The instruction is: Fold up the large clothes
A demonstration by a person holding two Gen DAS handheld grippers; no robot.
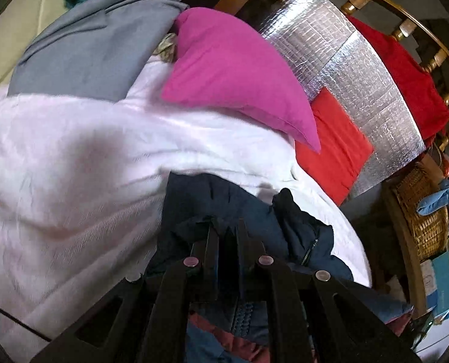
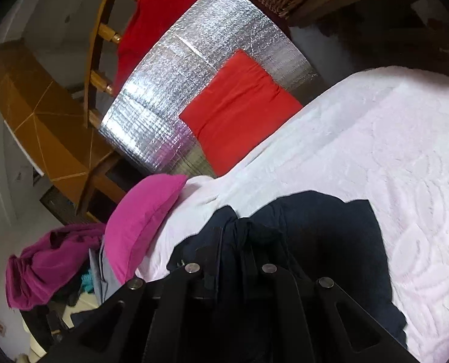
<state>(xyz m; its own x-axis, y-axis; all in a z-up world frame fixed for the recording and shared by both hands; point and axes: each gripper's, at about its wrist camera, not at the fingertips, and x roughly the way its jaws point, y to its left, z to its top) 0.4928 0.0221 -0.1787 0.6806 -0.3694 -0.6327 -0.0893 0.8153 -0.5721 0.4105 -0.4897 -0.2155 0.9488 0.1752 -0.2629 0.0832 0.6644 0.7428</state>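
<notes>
A dark navy garment (image 1: pixel 224 202) with a zipper lies bunched on a pale pink blanket (image 1: pixel 73 181) on the bed. My left gripper (image 1: pixel 227 227) is shut on a fold of the navy garment, its fingers buried in the cloth. In the right wrist view the same navy garment (image 2: pixel 330 227) spreads over the pink blanket (image 2: pixel 391 151). My right gripper (image 2: pixel 235 236) is shut on a bunched edge of it. Below the left gripper, more cloth in blue and dull red hangs down.
A magenta pillow (image 1: pixel 233 69) and grey folded cloth (image 1: pixel 88 45) lie on the bed. A red-orange cushion (image 2: pixel 239 106) leans on a silver foil panel (image 2: pixel 194 60). A wicker basket (image 1: pixel 421 211) and wooden rail (image 1: pixel 436 54) stand beside the bed. Purple clothes (image 2: pixel 49 266) are heaped nearby.
</notes>
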